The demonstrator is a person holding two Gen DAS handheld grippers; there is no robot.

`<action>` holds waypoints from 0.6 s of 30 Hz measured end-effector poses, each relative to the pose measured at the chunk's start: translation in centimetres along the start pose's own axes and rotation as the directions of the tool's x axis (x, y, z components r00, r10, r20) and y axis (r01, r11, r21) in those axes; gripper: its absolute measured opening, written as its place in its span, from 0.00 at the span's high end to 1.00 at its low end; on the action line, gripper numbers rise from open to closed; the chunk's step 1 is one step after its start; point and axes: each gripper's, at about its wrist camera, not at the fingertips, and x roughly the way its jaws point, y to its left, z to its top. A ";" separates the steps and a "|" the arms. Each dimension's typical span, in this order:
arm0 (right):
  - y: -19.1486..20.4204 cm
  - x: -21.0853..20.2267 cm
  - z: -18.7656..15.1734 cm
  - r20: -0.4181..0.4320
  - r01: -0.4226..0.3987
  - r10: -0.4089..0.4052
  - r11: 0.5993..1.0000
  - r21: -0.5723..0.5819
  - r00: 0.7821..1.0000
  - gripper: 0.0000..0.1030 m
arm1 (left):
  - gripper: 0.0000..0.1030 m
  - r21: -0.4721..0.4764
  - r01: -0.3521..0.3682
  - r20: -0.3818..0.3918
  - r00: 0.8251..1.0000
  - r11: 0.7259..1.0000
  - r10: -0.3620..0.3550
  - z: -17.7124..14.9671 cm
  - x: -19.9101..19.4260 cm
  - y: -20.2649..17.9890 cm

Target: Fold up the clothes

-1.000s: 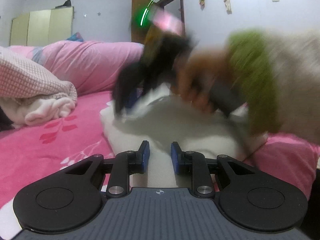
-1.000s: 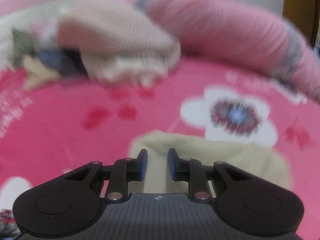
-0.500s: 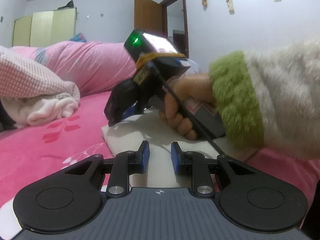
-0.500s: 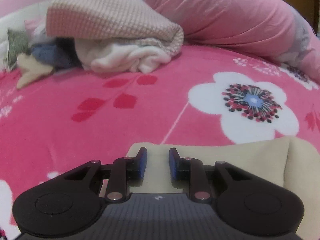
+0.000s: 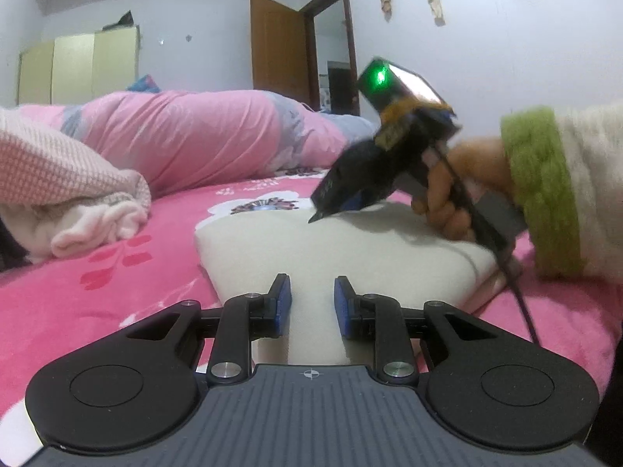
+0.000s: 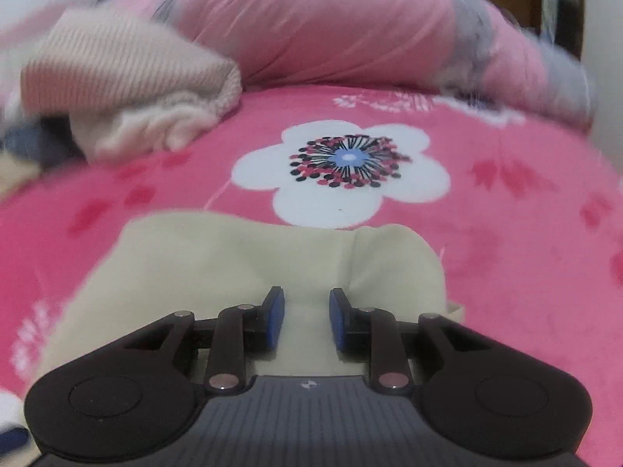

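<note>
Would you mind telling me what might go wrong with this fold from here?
Both hand-held grippers, left and right, sit open over the cream garment, so its folded layers could spring apart. The right one's dangling cable might snag the edge. The unfolded clothes pile lies close, which may crowd later folds.

A bed covered by a bright pink blanket (image 6: 486,233) printed with a large white flower (image 6: 342,171). A rolled pink quilt (image 5: 202,136) lies along its far side. Behind stand a pale yellow wardrobe (image 5: 78,66) and an open brown door (image 5: 276,50).
</note>
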 end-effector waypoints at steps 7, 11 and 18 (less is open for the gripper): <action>-3.0 1.9 -0.2 -0.034 0.048 -0.045 0.994 0.102 0.998 0.75 | 0.77 0.002 -0.007 -0.006 1.000 1.000 0.007 0.0 0.0 0.0; -5.1 2.7 -0.1 -0.052 0.072 -0.064 0.983 0.171 0.997 0.75 | 0.77 0.052 -0.022 -0.004 1.000 0.998 0.022 0.1 0.1 -0.7; -9.9 -9.0 -1.9 0.246 -0.033 -0.069 0.920 0.390 0.967 0.73 | 0.66 0.080 0.010 -0.063 0.998 0.997 -0.005 2.2 -0.6 0.5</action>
